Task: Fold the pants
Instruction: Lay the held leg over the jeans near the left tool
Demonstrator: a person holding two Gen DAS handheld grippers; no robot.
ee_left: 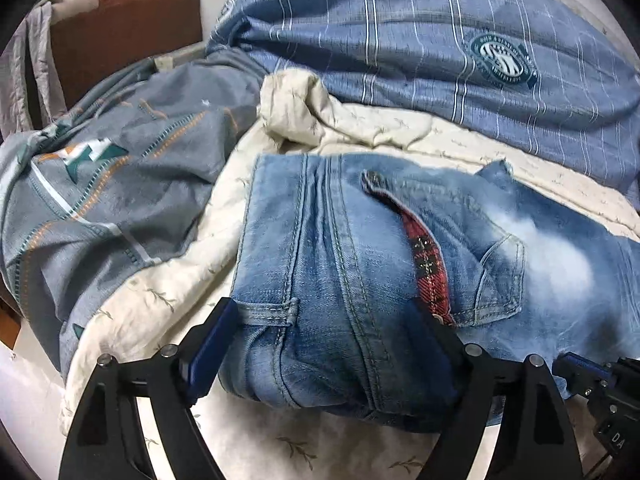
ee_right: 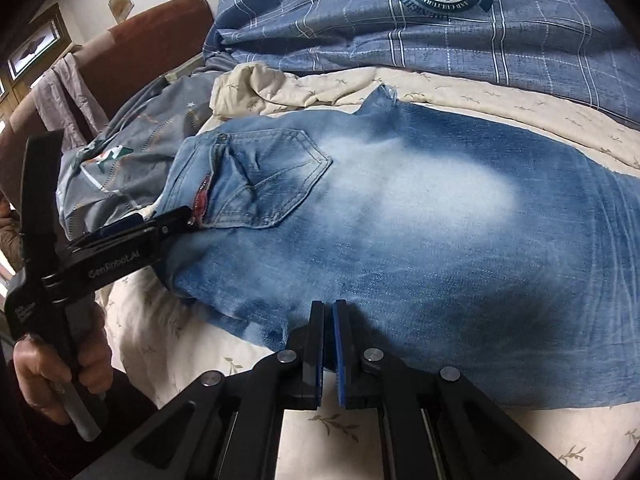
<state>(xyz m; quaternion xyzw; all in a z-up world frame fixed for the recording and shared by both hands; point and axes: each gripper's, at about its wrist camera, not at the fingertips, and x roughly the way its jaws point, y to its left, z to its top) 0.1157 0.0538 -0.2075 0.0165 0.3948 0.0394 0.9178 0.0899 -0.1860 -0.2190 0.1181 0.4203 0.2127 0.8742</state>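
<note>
The pants are faded blue jeans (ee_left: 360, 264) with a red plaid lining, lying folded on a cream quilt. In the left wrist view my left gripper (ee_left: 320, 320) is open, its fingers spread to either side of the waistband end of the jeans. In the right wrist view the jeans (ee_right: 420, 220) spread across the bed, back pocket up. My right gripper (ee_right: 329, 308) is shut at the near edge of the denim; whether it pinches cloth I cannot tell. The left gripper (ee_right: 176, 220) shows there at the waistband, held by a hand.
A cream quilt (ee_left: 168, 300) with a leaf print covers the bed. A grey patterned duvet (ee_left: 100, 184) is bunched to the left. A blue striped pillow (ee_left: 440, 40) lies behind the jeans. A brown chair (ee_left: 120, 32) stands at the far left.
</note>
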